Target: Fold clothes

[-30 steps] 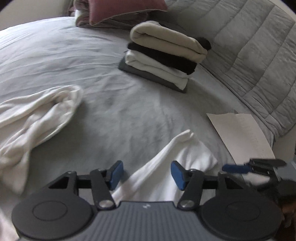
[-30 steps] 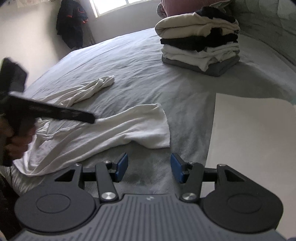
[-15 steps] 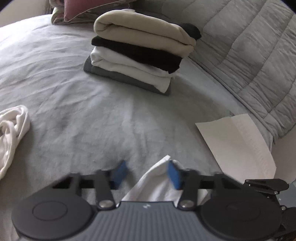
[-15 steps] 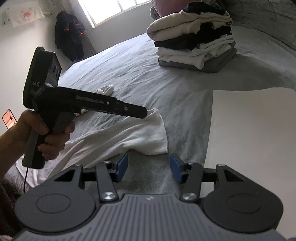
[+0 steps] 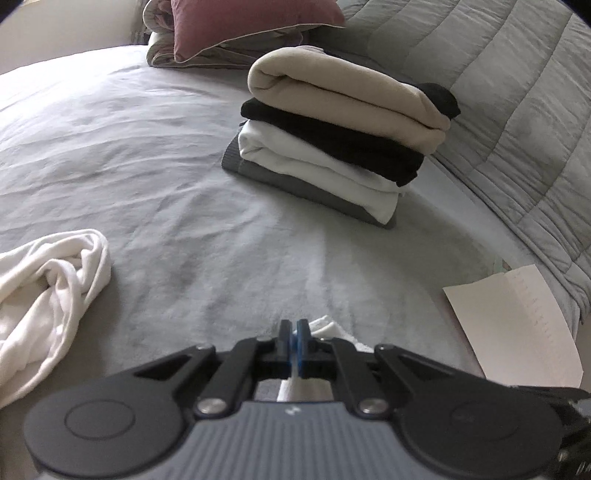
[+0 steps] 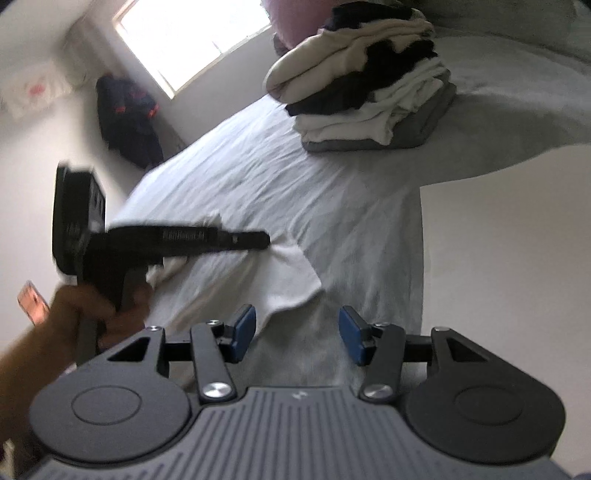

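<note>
Two claws in view. We see the left claw (image 5: pixel 294 341) clenched on a corner of the white garment (image 5: pixel 325 326), its blue pads pinching the cloth between them; from the right wrist view the same claw (image 6: pixel 264 240) grips the garment's (image 6: pixel 258 280) upper edge and lifts it into a small peak. The right claw (image 6: pixel 297 334) stands released, pads apart, nothing between them, poised over the garment's lower corner and the grey bed (image 6: pixel 332 192). The garment lies spread on the bed, trailing away to the left into a bunched end (image 5: pixel 51 280). A hand (image 6: pixel 85 314) holds the left tool's grip. Just right of the garment a pale sheet (image 5: pixel 517 325) lies flat. Farther off we note a folded stack (image 5: pixel 340 136), beige on top, then black, white, grey. Beyond it, a maroon pillow (image 5: pixel 251 22).
</note>
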Tool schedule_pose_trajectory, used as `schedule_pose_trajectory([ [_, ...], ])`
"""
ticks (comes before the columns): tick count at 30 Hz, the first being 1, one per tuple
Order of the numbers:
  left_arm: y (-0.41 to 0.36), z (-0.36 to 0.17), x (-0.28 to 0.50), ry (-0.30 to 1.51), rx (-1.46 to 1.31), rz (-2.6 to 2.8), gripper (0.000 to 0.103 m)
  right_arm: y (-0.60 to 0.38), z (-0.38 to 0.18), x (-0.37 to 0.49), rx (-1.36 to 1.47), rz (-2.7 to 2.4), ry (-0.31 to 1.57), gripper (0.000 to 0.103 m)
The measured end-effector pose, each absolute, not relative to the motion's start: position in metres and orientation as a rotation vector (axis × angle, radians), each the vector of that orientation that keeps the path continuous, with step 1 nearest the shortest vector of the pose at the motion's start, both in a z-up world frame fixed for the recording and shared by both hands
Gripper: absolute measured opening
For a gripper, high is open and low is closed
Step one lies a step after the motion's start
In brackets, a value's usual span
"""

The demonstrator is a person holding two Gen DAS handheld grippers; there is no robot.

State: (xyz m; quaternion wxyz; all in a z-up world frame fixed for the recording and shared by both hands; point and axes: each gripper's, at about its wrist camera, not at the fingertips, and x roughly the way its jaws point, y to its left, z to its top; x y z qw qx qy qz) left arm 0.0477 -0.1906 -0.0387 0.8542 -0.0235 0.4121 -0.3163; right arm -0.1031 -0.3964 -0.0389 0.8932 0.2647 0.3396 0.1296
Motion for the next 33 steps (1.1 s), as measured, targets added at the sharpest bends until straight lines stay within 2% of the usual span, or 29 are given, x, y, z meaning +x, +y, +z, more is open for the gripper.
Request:
schedule_pose_trajectory([
  [1,-0.191,-0.039,0.048,0.867,-0.051,-0.666,0.002,-0.397,-0.04,-0.098,0.569,0.266,0.707,0.053],
  [2,-0.191,-0.04,0.049,0.866,-0.052,-0.667,0.002,-0.397,-0.041,-0.094,0.582,0.261,0.71,0.048],
  [3,-0.191,-0.041,0.05,0.866,-0.06,-0.669,0.002,-0.395,-0.042,-0.09,0.578,0.254,0.718,0.04],
  [4,-0.191,-0.041,0.051,0.866,-0.068,-0.67,0.002,-0.393,-0.043,-0.085,0.563,0.246,0.728,0.037],
  [6,-0.191,-0.042,0.053,0.865,-0.08,-0.679,0.002,-0.384,-0.045,-0.078,0.506,0.23,0.735,0.022],
  [7,-0.192,-0.043,0.053,0.863,-0.085,-0.686,0.0,-0.379,-0.045,-0.076,0.473,0.227,0.734,0.019],
  [9,-0.193,-0.043,0.051,0.844,-0.083,-0.691,0.0,-0.371,-0.045,-0.074,0.419,0.237,0.732,0.006],
  [22,-0.21,-0.005,-0.015,0.606,-0.078,-0.73,0.0,-0.374,-0.008,-0.146,0.35,0.246,0.664,0.004],
  [26,-0.216,0.001,-0.026,0.653,-0.055,-0.744,0.0,-0.374,0.008,-0.161,0.309,0.224,0.655,0.004],
  [29,-0.211,0.003,-0.023,0.757,-0.062,-0.789,0.001,-0.378,0.008,-0.17,0.341,0.205,0.68,0.004],
  [32,-0.209,0.002,-0.022,0.844,-0.026,-0.854,0.013,-0.379,0.001,-0.185,0.364,0.189,0.707,0.004],
  [33,-0.208,0.001,-0.021,0.873,-0.013,-0.875,0.026,-0.377,-0.004,-0.19,0.358,0.176,0.715,0.004],
])
